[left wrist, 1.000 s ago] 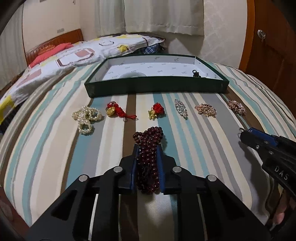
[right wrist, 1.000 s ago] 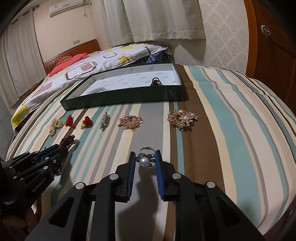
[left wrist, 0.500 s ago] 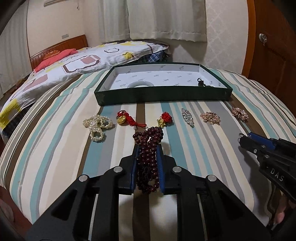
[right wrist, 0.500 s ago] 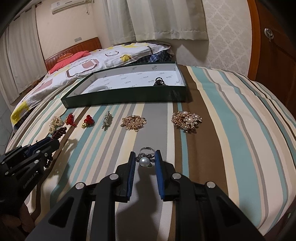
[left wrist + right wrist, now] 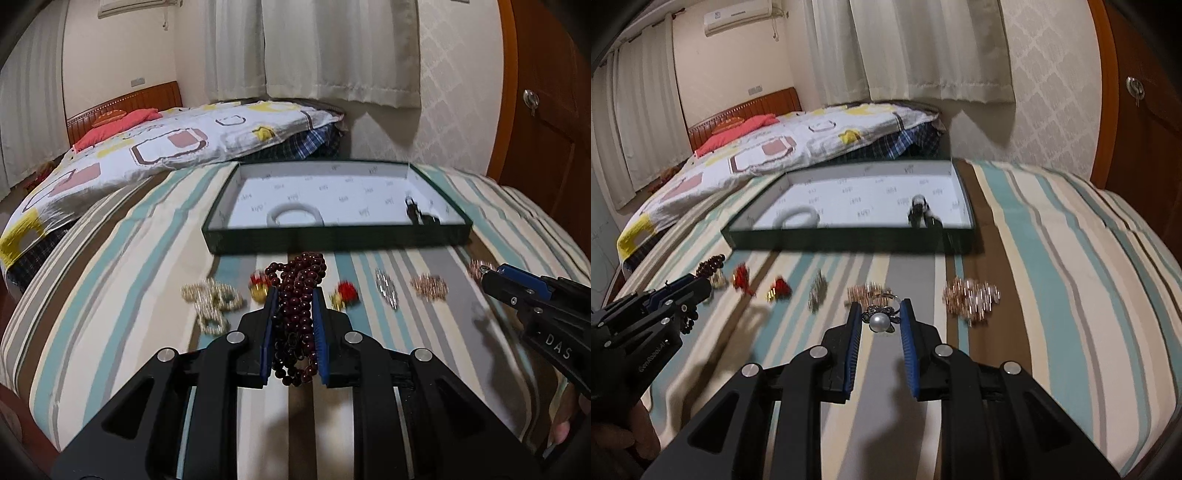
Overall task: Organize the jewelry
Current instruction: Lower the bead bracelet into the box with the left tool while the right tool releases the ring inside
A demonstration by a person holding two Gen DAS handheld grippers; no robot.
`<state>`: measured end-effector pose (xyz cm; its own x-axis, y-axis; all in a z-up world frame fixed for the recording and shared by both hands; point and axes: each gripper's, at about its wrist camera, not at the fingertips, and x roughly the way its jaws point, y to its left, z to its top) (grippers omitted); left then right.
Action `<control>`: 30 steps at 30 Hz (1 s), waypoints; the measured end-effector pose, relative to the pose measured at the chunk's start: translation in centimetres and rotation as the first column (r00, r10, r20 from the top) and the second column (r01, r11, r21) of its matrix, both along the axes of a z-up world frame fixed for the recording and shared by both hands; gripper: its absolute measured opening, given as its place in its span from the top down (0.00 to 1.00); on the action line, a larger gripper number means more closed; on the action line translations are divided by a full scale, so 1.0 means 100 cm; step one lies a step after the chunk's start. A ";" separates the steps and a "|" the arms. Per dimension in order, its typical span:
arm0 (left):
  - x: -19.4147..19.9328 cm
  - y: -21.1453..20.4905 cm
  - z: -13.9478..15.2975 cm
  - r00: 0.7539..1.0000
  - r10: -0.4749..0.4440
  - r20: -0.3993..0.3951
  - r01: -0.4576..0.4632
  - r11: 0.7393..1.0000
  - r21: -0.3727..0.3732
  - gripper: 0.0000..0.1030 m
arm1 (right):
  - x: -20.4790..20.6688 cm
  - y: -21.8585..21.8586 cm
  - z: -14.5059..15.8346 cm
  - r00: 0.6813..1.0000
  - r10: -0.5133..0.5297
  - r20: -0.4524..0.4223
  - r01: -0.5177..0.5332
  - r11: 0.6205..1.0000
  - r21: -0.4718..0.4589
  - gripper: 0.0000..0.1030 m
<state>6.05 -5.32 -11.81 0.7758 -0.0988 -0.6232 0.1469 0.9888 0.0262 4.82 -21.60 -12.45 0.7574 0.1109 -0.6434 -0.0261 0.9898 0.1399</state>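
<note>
My tongs work over a striped bedspread. Behind it lie a patterned quilt and pale curtains; a wooden door stands at the right.

A green box with a white printed lining rests on the spread beyond the jewelry row. Inside it lie a white ring-shaped bangle and a small dark item, well apart.

Between my tongs and the box runs a row of loose pieces: a pearl cluster, red tassel charms, a silver brooch, a gold brooch and a larger gold-and-pearl brooch.

My left gripper is clamped narrow on a dark red bead string, which hangs between the blue pads above the spread.

My right gripper is clamped narrow on a pearl ring, also clear of the spread.
</note>
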 end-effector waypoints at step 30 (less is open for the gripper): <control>0.180 0.013 -0.009 0.997 0.033 -0.070 -0.034 0.999 -0.018 0.82 | 0.151 0.018 -0.003 0.999 0.052 -0.007 -0.052 0.999 0.006 0.79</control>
